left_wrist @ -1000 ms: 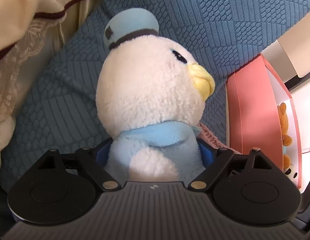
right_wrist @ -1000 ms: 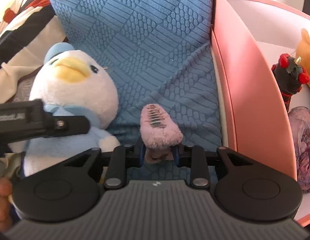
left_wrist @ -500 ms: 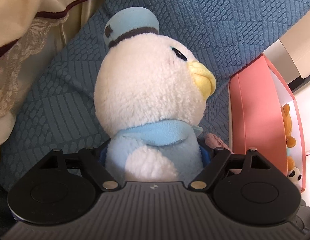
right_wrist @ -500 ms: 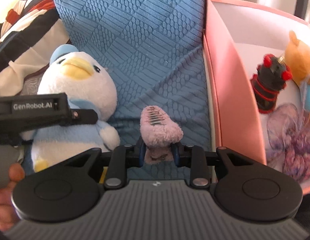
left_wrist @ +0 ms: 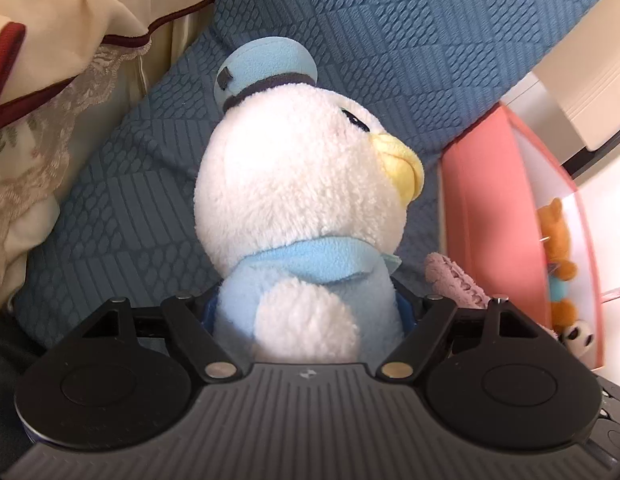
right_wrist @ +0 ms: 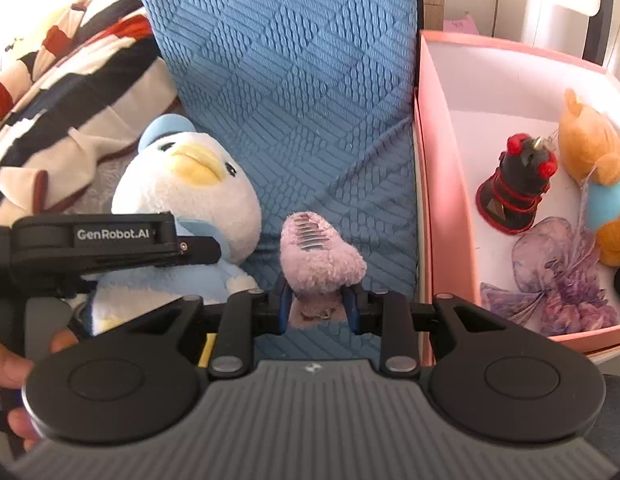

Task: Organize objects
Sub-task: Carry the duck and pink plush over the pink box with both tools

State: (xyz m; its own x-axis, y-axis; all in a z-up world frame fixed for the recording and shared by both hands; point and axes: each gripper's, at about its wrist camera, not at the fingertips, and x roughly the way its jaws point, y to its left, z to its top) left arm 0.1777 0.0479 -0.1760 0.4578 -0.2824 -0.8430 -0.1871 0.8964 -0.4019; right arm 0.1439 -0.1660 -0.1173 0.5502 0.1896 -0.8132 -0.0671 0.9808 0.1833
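1. The left tool [left_wrist: 308,308] is clamped round the plush duck [left_wrist: 306,184] at its pale blue body, just under the scarf; the duck sits upright against the blue cushion [left_wrist: 390,40].
2. The right tool [right_wrist: 318,308] grips the fuzzy pink clip [right_wrist: 320,252] by its base.
3. Both look light and squashy, so a mid-body pinch should hold without slipping.
4. The pink box [right_wrist: 442,184], at three o'clock, already holds toys.

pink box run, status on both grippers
Left gripper shut on plush duck. Right gripper shut on pink fuzzy clip. Pink box right of both, path over blue cushion unobstructed.
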